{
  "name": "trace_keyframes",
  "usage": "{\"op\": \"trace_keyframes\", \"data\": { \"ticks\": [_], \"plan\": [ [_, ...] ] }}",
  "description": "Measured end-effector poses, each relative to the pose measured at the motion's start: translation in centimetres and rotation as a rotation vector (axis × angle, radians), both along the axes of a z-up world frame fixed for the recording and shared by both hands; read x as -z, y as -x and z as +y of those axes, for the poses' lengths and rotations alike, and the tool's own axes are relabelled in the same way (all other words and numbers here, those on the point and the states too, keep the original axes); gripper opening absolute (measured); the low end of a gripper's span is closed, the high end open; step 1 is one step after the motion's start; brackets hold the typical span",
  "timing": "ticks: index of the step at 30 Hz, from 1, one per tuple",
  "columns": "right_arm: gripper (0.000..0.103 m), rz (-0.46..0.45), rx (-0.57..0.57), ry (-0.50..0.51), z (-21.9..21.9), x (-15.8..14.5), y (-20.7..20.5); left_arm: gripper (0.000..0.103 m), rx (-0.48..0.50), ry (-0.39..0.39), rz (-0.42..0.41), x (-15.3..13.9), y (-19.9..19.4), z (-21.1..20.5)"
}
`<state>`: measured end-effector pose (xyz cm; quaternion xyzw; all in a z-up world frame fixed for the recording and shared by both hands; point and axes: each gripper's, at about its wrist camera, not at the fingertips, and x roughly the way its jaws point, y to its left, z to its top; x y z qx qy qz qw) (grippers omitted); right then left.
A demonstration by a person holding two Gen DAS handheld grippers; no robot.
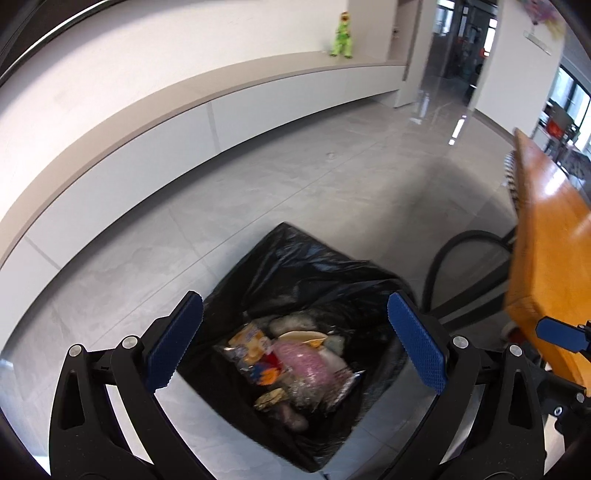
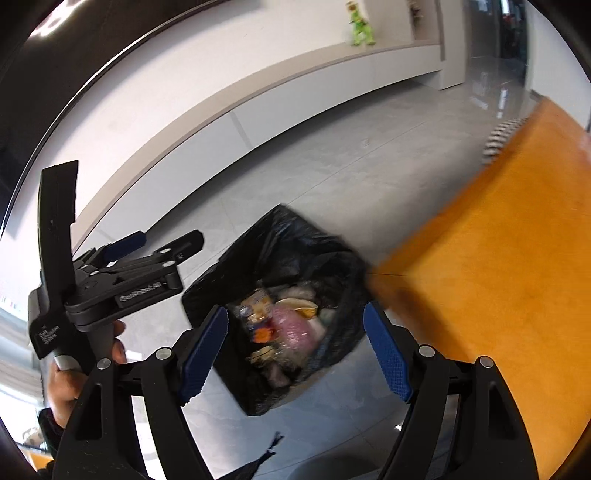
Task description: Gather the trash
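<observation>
The grey tiled floor (image 1: 295,192) is taking up most of both views, with a long white low cabinet (image 1: 258,107) curving along it from nine o'clock up to one o'clock and a green toy figure (image 1: 343,35) standing on its top near twelve. An orange wooden table (image 2: 498,258) is filling the three o'clock side of the right wrist view, its corner reaching almost over the bin.

The black-lined trash bin (image 1: 295,266) is sitting on the floor at about six o'clock in both views, directly below the tools, already holding wrappers and crumpled packaging (image 1: 291,362) (a pink packet and a yellow one are the clearest).

The left gripper (image 1: 295,343) is hanging above the bin with jaws spread wide and nothing between the blue pads. The right gripper (image 2: 295,354) is also standing open and empty over the same opening.

Judging from this, a drop into the bin looks complete, and the next move is probably calling for both hands turning away toward the table or floor to find more litter; none is showing here
</observation>
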<state>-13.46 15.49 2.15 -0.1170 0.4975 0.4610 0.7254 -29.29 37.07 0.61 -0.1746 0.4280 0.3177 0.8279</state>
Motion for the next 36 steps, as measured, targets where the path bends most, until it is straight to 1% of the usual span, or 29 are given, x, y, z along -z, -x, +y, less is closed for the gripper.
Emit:
{"op": "trace_keyframes", "data": {
  "ticks": [6, 11, 16, 21, 25, 28, 31, 36],
  "plan": [
    [0.081, 0.006, 0.129, -0.044, -6.2, -1.5, -3.6, 0.097, 0.118, -0.015, -0.024, -2.0, -4.2, -4.3],
    [0.084, -0.048, 0.273, -0.044, -12.4, -2.7, -6.8, 0.097, 0.234, -0.016, -0.050, -3.2, -8.6, -8.9],
    [0.085, -0.088, 0.422, -0.033, -19.0, -3.0, -9.6, 0.097, 0.373, -0.013, -0.059, -4.1, -13.7, -14.4],
    [0.086, -0.115, 0.572, 0.003, -25.4, -2.1, -11.8, 0.097, 0.495, -0.007, -0.059, -4.0, -17.5, -19.6],
    [0.086, -0.109, 0.675, 0.024, -29.8, -1.1, -13.6, 0.097, 0.591, -0.006, -0.050, -3.8, -20.9, -24.1],
    [0.086, -0.121, 0.742, 0.052, -32.5, -0.3, -14.6, 0.097, 0.644, -0.001, -0.050, -3.7, -23.1, -26.6],
    [0.086, -0.136, 0.805, 0.081, -35.1, 0.4, -15.6, 0.097, 0.690, -0.013, -0.046, -3.4, -25.3, -29.1],
    [0.086, -0.120, 0.894, 0.104, -38.9, 1.7, -16.9, 0.097, 0.735, -0.008, -0.028, -2.3, -28.5, -32.2]
  ]
}}
